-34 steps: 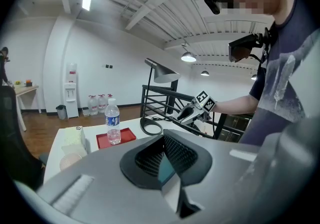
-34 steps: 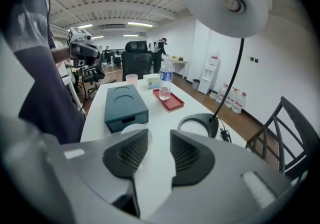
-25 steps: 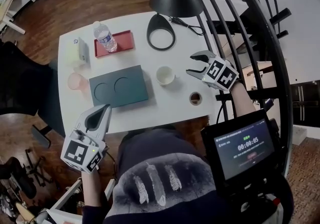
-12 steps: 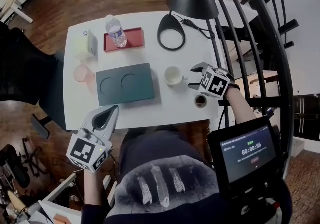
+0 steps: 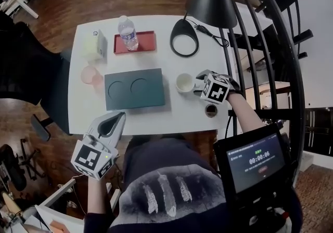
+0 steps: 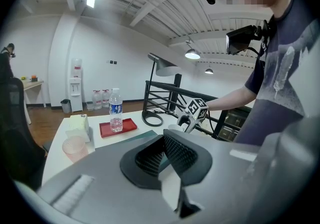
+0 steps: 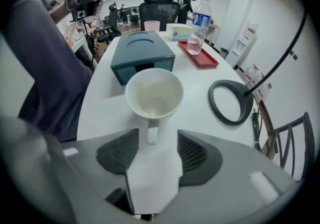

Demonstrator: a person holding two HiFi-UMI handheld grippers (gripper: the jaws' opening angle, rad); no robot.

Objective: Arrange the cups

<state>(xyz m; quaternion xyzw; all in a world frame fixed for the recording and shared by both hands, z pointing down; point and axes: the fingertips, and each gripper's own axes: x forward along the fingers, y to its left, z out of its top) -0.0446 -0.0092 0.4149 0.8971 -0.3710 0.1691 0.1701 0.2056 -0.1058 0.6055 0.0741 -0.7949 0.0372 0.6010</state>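
Nearest the person, the left tongs [image 5: 117, 117] hang off the bench [image 5: 177, 115] edge, on the near-left side of the teal holder [image 5: 156, 99]. Their jaws are pressed together with nothing between them.

The holder lies flat mid-bench, and both its round wells are bare, so no cup looks placed yet.

Just to the holder's right the white cup [image 5: 184, 82] stands upright and empty on the bench, its handle turned away from the holder. The right tongs [image 5: 200, 83] point steeply down at that handle. Their jaws have just been opening and stand wide, and the handle lies in the gap with neither pad touching it.

The cup looks like glazed ceramic: stiff, smooth, probably slippery, and likely to chip if knocked. It should be fairly light while empty. The handle seems the natural hold, taken close to the wall, because a pinch at its outer end could let the cup swing. Closing across the rim wall is the other option.

Beside the holder's left end sits the pink cup [image 5: 89, 75]. It is translucent, probably thin plastic, so very light and apt to flex under a hard squeeze.

Beyond the holder are a water bottle [image 5: 128, 33] on a red tray [image 5: 148, 44], and further right a lamp base [image 5: 184, 44].
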